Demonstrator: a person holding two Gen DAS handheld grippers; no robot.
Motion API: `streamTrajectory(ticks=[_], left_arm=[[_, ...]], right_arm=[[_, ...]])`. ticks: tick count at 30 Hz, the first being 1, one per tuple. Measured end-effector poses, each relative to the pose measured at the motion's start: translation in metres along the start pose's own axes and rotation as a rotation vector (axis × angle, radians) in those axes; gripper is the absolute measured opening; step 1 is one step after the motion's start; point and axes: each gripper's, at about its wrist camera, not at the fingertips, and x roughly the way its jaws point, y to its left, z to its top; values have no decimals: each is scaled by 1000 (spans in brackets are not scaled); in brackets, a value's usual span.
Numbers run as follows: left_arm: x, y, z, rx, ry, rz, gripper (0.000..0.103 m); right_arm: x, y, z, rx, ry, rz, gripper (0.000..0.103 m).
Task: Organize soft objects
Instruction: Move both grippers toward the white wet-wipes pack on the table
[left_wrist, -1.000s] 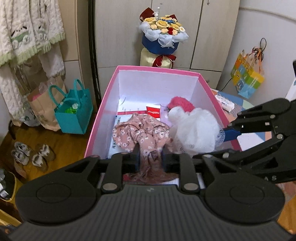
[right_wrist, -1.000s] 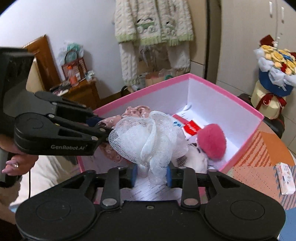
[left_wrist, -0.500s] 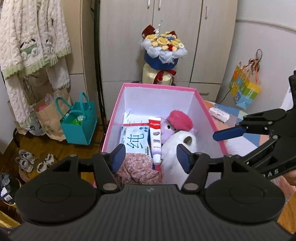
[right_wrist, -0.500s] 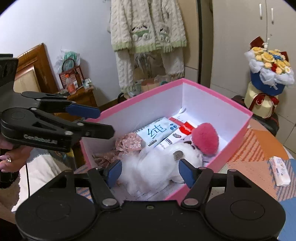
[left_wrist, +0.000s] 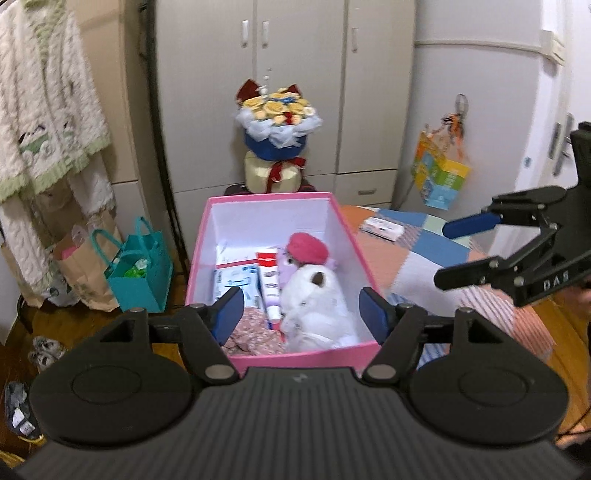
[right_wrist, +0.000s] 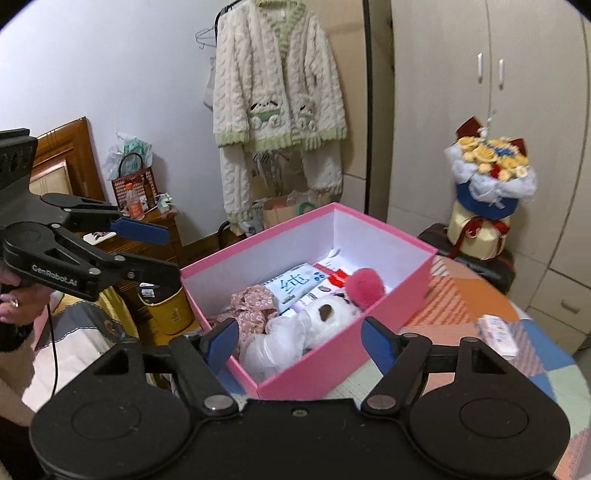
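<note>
Both claws hang empty above the pink box (left_wrist: 291, 359): our left claw (left_wrist: 301, 314) and right claw (right_wrist: 297, 341) have just spread their jaws, nothing between them. We should lift clear without snagging mesh. In the box, left to right: one floral cloth (left_wrist: 255, 334), one white pouf (left_wrist: 317, 325), one pink pompom (left_wrist: 307, 248).
</note>
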Motion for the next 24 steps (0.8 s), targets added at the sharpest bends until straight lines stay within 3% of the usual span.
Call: streamTrajectory(ticks=[11, 24], left_arm=[[-16, -59, 4, 92, 11, -126, 82], [43, -125, 32, 96, 45, -236, 82]], right_arm=[[-65, -13, -35, -20, -33, -92, 83], [-89, -76, -66, 8, -64, -78, 84]])
